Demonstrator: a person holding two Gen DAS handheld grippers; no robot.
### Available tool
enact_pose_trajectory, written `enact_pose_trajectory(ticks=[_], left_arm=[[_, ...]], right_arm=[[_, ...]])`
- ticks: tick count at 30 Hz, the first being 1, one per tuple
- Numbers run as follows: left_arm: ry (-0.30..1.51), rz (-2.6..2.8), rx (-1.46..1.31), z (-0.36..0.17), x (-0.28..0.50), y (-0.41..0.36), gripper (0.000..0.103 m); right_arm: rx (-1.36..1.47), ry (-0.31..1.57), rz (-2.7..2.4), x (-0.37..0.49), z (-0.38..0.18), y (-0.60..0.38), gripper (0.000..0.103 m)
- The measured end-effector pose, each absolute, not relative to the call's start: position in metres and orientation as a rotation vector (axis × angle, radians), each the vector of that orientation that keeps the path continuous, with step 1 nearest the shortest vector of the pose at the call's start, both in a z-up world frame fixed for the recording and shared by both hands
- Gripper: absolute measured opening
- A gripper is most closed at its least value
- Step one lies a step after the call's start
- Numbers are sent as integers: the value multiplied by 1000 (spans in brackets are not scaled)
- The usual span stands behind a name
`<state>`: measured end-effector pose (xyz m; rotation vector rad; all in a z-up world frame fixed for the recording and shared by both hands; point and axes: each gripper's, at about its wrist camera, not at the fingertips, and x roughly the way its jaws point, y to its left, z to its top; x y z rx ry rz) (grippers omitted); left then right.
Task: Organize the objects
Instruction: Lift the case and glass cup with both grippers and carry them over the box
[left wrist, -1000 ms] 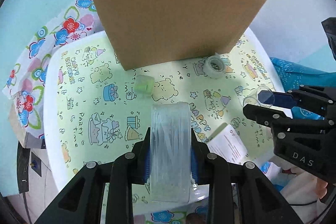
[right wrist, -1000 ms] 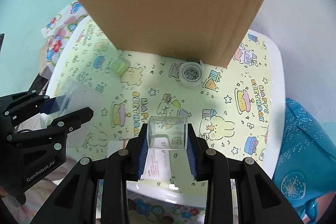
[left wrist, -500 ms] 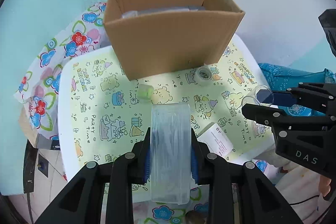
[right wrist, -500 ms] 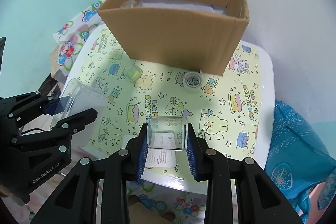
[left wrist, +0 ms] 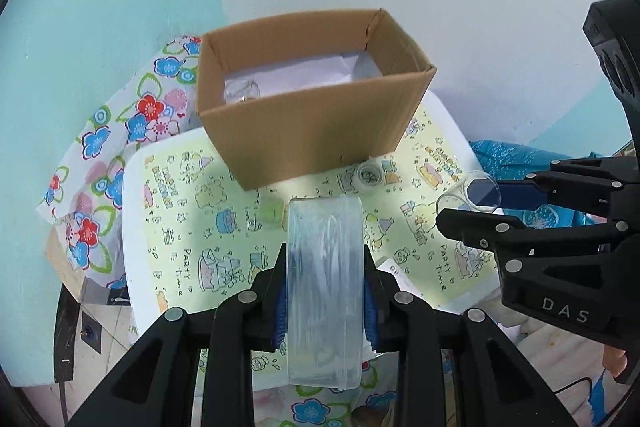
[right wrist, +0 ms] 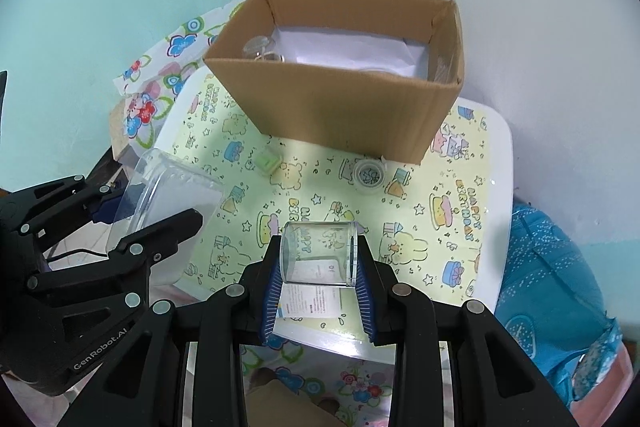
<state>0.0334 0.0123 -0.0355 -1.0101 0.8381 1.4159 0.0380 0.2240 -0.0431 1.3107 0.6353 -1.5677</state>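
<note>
Short of the cardboard box [left wrist: 316,131], each claw grips something light, stiff and slippery across its sides: left claw [left wrist: 325,293] a clear plastic container [left wrist: 325,287], right claw [right wrist: 318,259] a small clear cup [right wrist: 319,251].

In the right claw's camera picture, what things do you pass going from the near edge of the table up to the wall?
White card → clear glass cup held in the right claw → little round lid → cardboard box, with paper inside.

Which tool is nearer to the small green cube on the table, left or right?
Left. The left tool hangs just beside the green cube; the right tool is further away, nearer the round cap.
</note>
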Motion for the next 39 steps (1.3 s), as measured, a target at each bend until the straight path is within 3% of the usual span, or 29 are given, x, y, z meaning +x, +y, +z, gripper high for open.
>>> enact_pose_trajectory(ticks=[39], left_arm=[[772, 1391, -1079, -17, -8, 102, 29]], right_arm=[[1312, 640, -1566, -15, -17, 154, 36]])
